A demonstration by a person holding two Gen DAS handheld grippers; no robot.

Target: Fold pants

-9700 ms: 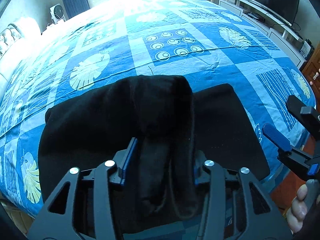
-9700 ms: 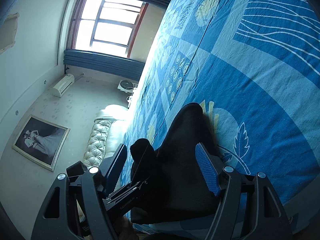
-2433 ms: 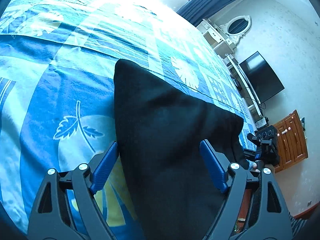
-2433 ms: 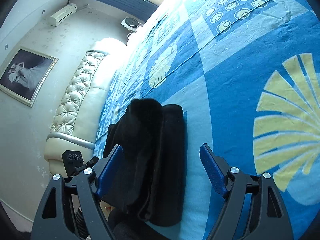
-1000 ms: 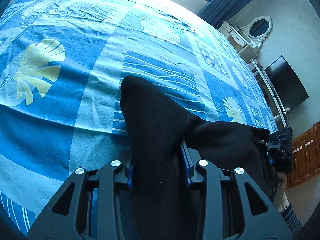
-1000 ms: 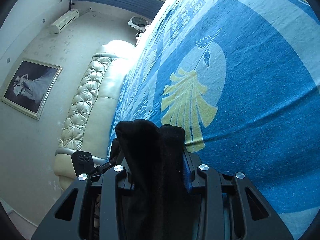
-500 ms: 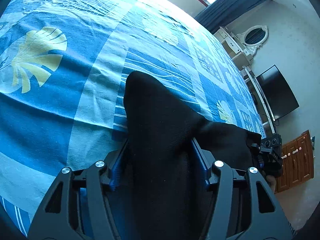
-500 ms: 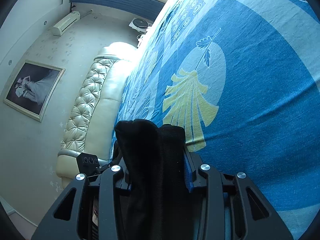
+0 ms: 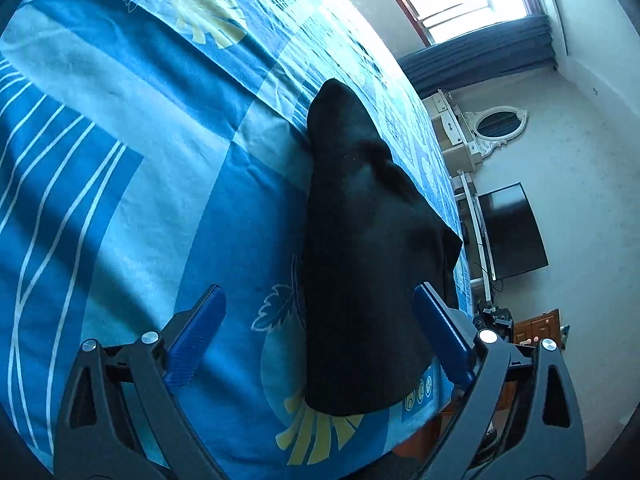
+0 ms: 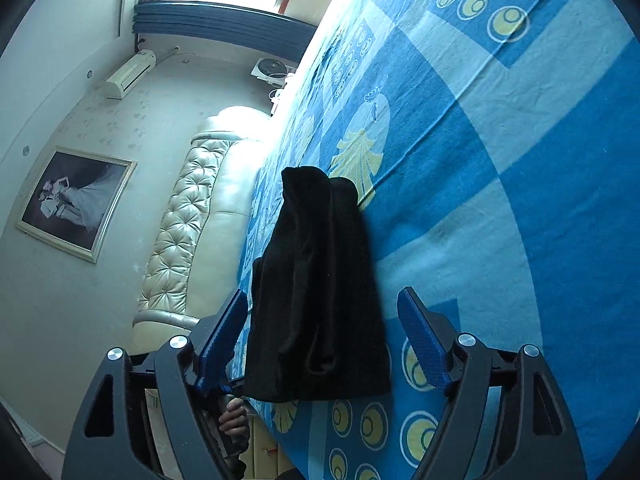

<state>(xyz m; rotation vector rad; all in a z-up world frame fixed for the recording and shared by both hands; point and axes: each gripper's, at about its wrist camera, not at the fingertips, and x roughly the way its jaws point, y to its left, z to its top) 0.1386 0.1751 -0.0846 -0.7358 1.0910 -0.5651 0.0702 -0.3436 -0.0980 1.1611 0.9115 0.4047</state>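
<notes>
At the bottom of the left wrist view, the left tool (image 9: 316, 328) is opening, its two blue pads (image 9: 196, 338) standing wide apart at about 8 and 4 o'clock. The near end of the folded black pants (image 9: 360, 280) is lying between them; the left pad is well clear of the cloth, while the right pad is sitting just beside its edge, and whether it is touching I cannot tell. The pants are resting flat on the blue patterned bedspread (image 9: 120, 160) near the bed's edge, running away from the tool toward 12 o'clock and narrowing to a rounded end. Beyond the bed, toward 3 o'clock, a dark television (image 9: 512, 232) is standing against the wall, with an oval mirror (image 9: 500, 124) above it and a bright window (image 9: 468, 0) at about 1 o'clock.

At the bottom of the right wrist view, the right tool (image 10: 322, 338) is also opening, its pads apart on either side of the pants' (image 10: 316, 300) other end and not pressing on the cloth. The layered folds are showing at this near end, and the bundle is lying close to the bed's edge on the bedspread (image 10: 520, 160). At about 7 o'clock, a hand (image 10: 234, 418) is gripping a handle below the bed's edge. Farther off, toward 9 o'clock, a tufted cream headboard (image 10: 188, 232) is rising beside the bed, with a framed picture (image 10: 76, 200) on the wall beyond it and an air conditioner (image 10: 130, 74) at about 11 o'clock.
</notes>
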